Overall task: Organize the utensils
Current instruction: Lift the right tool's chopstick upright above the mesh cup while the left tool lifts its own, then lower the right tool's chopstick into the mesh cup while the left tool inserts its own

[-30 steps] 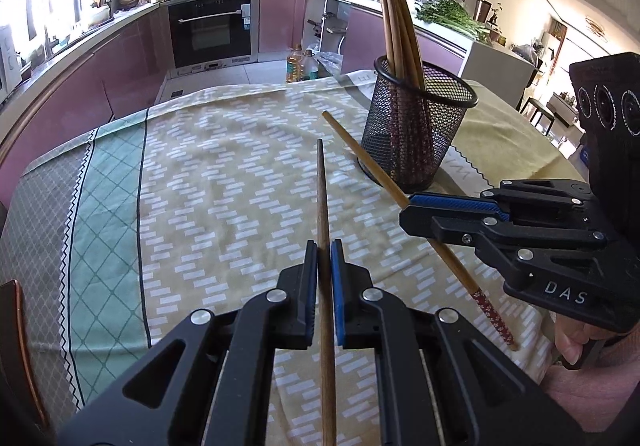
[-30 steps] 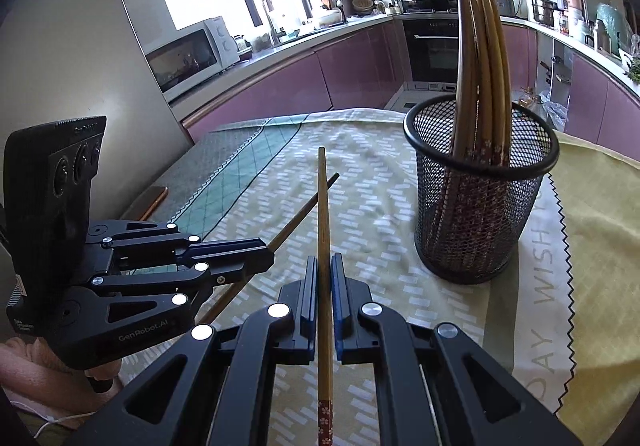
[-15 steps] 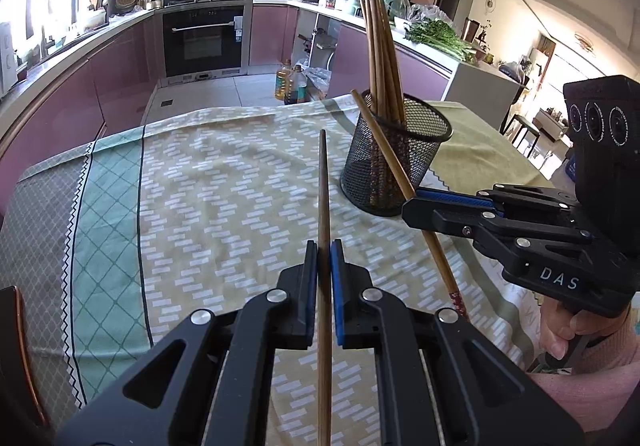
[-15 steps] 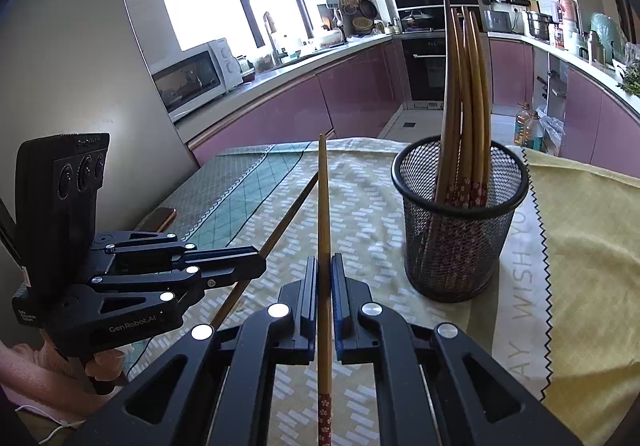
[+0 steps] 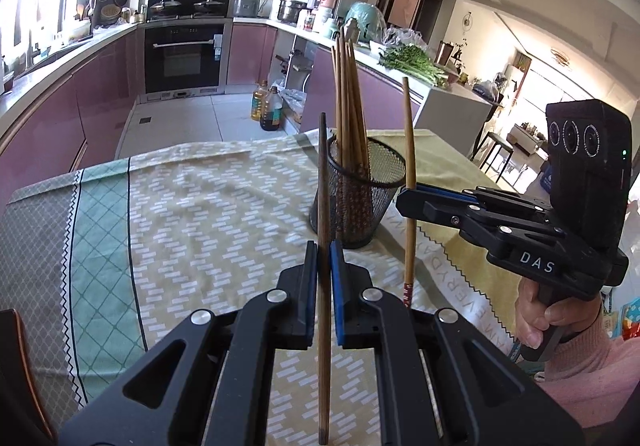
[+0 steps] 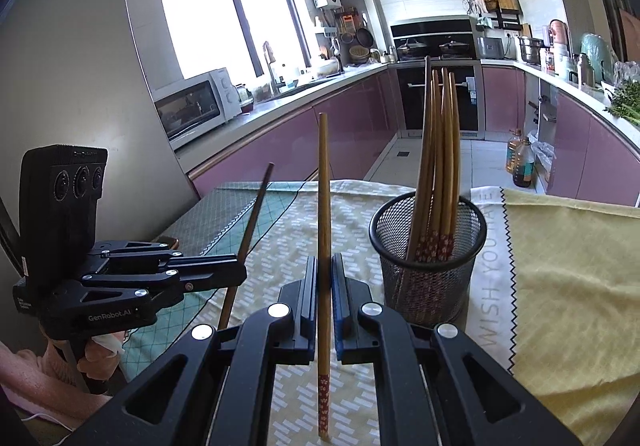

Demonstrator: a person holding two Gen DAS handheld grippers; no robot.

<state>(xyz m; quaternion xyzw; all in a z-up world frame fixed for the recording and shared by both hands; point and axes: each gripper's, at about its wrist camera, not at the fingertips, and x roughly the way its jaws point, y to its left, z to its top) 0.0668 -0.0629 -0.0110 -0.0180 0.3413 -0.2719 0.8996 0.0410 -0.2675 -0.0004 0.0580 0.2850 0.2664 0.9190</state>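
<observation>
Utensils, part-sorted: several chopsticks [image 6: 438,166] stand in the mesh holder [image 6: 428,270] on the surface [image 5: 224,214]; left tool [image 5: 324,266] and right tool [image 6: 325,278] each pinch one chopstick [image 5: 323,182] [image 6: 324,182] aloft near the holder, both not yet inserted.

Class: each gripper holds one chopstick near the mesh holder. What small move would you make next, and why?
Probably carry the right gripper over the mesh holder and lower its chopstick in, patterned end down like those already inside. Both grippers are shut on chopsticks raised off the tablecloth; the left gripper and its chopstick could follow.
</observation>
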